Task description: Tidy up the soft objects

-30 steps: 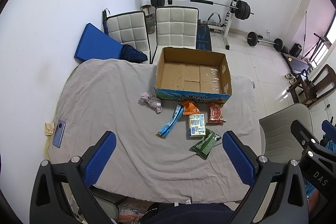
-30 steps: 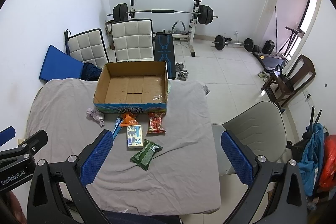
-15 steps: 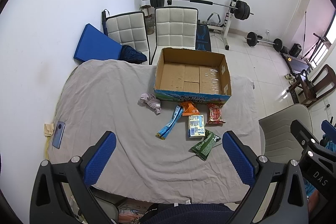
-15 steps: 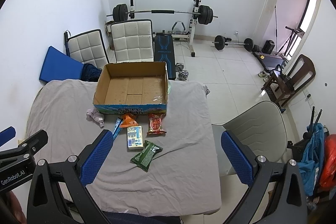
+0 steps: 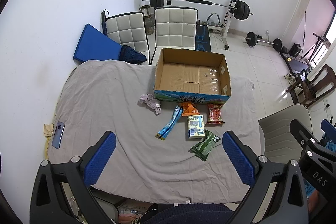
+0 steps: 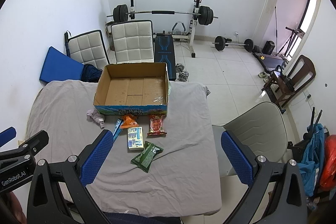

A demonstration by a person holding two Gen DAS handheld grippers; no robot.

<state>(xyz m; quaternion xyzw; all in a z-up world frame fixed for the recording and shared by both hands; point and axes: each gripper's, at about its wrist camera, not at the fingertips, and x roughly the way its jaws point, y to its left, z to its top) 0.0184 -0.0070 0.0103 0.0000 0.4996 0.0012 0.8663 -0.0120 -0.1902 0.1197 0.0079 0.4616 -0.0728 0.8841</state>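
An empty open cardboard box stands on the grey-clothed table. In front of it lie a crumpled grey cloth, a long blue packet, an orange packet, a red snack packet, a pale yellow carton and a green packet. My left gripper is open and empty, held high above the table's near edge. My right gripper is open and empty, above the table's near right part.
A phone lies at the table's left edge. Two white padded chairs and a blue mat stand behind the table. A grey chair is at the right. A barbell rack and weights fill the far floor.
Both grippers have barely shifted; the scene has slid very slightly in view. Nothing on the table has moved.
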